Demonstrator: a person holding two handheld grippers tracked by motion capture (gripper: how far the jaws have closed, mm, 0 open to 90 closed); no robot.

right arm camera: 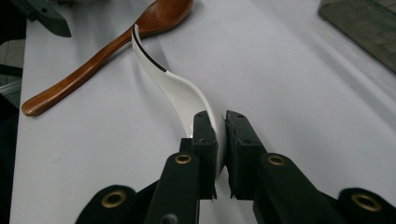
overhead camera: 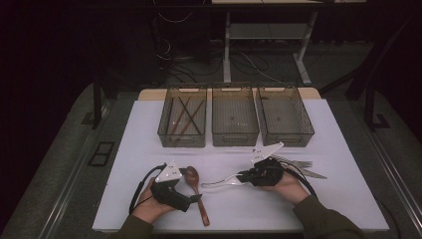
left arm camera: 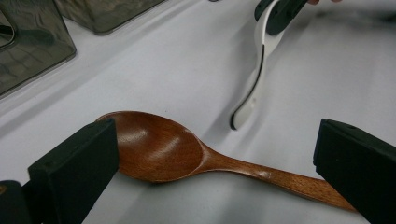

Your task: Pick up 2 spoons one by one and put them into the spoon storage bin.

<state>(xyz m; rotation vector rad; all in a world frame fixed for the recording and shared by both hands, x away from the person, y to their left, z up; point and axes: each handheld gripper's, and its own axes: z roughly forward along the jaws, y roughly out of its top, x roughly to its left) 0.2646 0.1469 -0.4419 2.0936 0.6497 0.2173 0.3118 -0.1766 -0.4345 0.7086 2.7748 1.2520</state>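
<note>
A brown wooden spoon [overhead camera: 198, 196] lies on the white table with its bowl toward the bins. My left gripper [overhead camera: 190, 186] stands open around it. In the left gripper view the wooden spoon [left arm camera: 163, 151] lies between the wide-apart jaws of the left gripper [left arm camera: 210, 172], and neither pad presses on it. My right gripper [overhead camera: 245, 177] is shut on one end of a white spoon [overhead camera: 223, 182], whose free end points left toward the wooden spoon. The right gripper view shows the right gripper [right arm camera: 222, 135] clamping the white spoon [right arm camera: 170, 81], with the wooden spoon [right arm camera: 107, 51] beyond.
Three dark see-through bins stand in a row at the back: the left bin [overhead camera: 164, 130] holds chopsticks [overhead camera: 185, 117], then the middle bin [overhead camera: 235, 135] and the right bin [overhead camera: 287, 135]. Metal forks [overhead camera: 299, 166] lie just right of my right hand.
</note>
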